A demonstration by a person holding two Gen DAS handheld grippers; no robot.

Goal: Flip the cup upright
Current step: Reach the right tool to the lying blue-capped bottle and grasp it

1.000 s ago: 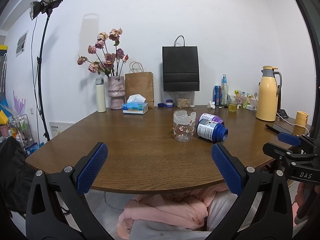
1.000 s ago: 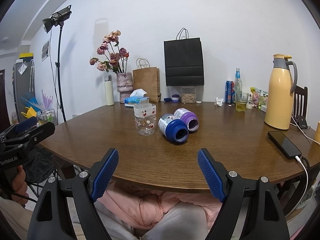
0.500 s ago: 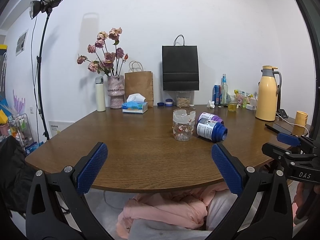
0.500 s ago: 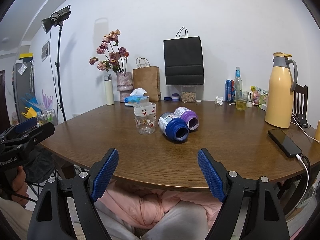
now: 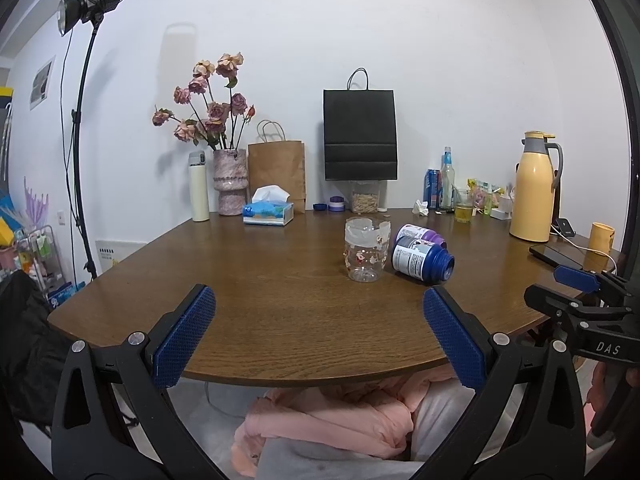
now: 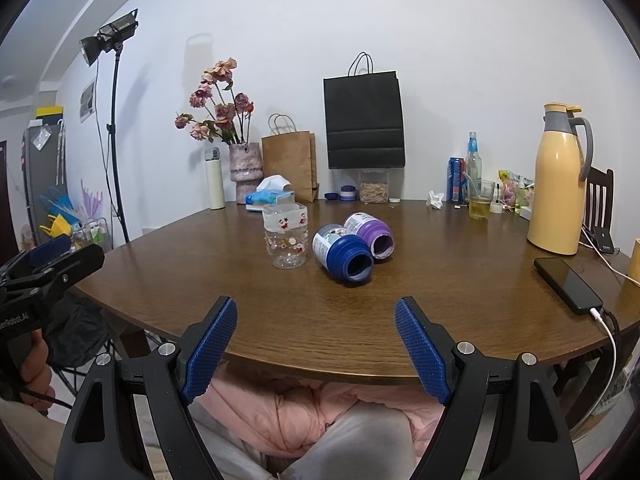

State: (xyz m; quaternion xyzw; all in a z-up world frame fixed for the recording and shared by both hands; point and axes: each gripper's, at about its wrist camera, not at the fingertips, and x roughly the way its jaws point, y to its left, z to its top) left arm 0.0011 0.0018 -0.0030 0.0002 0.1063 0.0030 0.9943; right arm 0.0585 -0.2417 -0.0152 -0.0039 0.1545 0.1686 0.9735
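Note:
A blue cup lies on its side on the brown table, its mouth facing me. A purple cup lies on its side just behind it, touching it. Left of them stands a clear glass cup with a printed pattern. In the left wrist view the blue cup and purple cup lie right of the glass cup. My left gripper hangs open over the table's near edge, holding nothing. My right gripper is open at the near edge, short of the cups.
A black phone on a white cable lies at the right. A yellow thermos jug stands behind it. Along the back stand a vase of flowers, a tissue box, paper bags, bottles and a glass of drink.

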